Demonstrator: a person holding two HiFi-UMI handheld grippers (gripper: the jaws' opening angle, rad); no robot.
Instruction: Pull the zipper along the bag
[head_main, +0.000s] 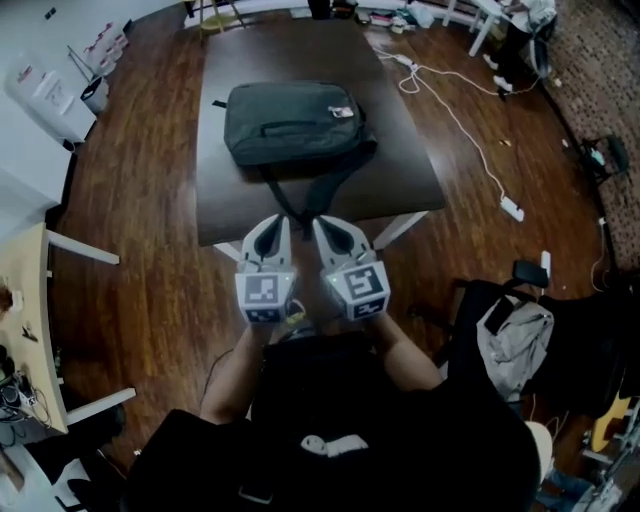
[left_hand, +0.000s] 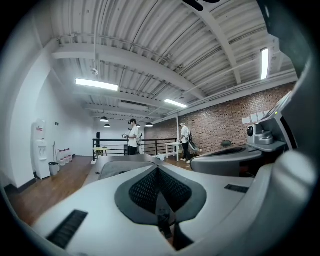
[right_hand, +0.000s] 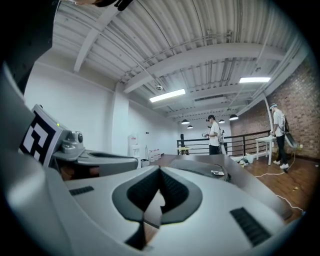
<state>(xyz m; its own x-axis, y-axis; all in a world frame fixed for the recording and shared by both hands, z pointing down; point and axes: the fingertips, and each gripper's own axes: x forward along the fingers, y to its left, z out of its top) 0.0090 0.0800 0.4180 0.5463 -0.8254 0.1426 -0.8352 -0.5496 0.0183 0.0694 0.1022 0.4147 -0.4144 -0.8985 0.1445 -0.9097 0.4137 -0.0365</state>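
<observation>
Cable (head_main: 463, 130) beside table (head_main: 240, 205) under bag (head_main: 290, 120)

My left gripper (head_main: 278, 222) and right gripper (head_main: 324, 224): pale grey moulded shells tapering to dark, mesh-textured pads; black slotted vents on the flanks; behind each, a white cube with black square markers, left cube (head_main: 265, 295), right cube (head_main: 360, 290); I wear a black top (head_main: 330, 400).
</observation>
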